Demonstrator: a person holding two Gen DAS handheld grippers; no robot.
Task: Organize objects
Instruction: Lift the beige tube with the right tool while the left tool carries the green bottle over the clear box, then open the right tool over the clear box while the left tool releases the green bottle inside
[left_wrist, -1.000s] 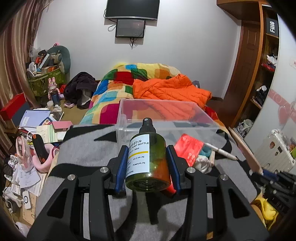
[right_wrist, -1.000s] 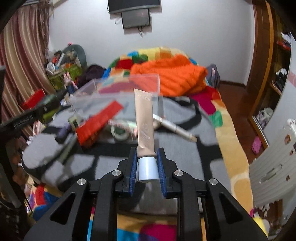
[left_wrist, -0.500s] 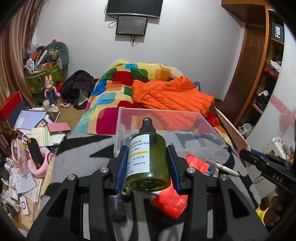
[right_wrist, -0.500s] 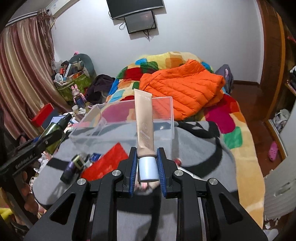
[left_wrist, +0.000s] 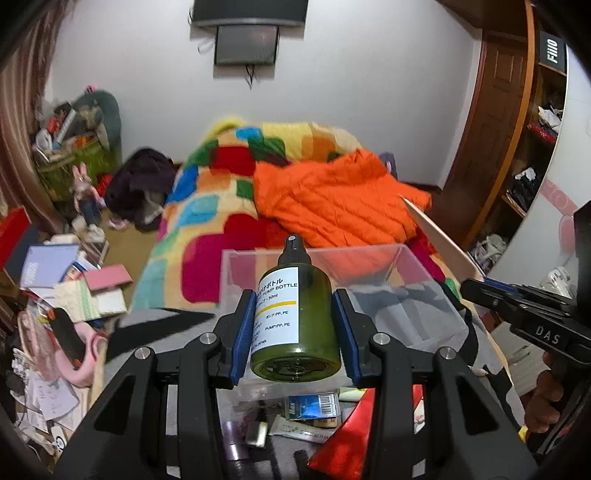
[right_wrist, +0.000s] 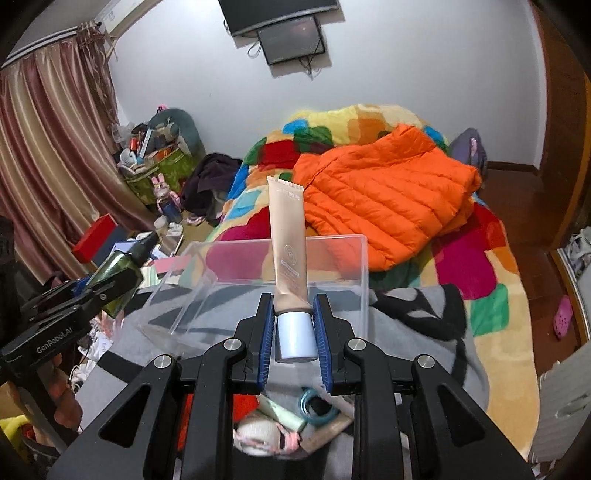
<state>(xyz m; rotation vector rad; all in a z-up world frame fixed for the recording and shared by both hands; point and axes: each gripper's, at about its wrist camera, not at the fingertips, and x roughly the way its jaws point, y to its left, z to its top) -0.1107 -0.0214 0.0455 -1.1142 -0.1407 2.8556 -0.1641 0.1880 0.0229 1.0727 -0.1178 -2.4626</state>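
With the left hand-held gripper (left_wrist: 295, 325) clamping the bottle (left_wrist: 295, 317) and the right (right_wrist: 294, 328) pinching the tube (right_wrist: 288, 243) by its cap, both near the bin (right_wrist: 258, 280), the tube may pivot out or the grippers clash.

Left gripper (left_wrist: 295, 328) hiding lower part of clear box (left_wrist: 436, 317) and clutter at 6 o'clock; bottle label (left_wrist: 275, 314) fine print blurring; right gripper (left_wrist: 524, 314) running off frame at 3 o'clock.

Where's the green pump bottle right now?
Clamped in the left tongs, the green pump bottle is held over the near edge of the clear plastic box; the right wrist view shows it at far left.
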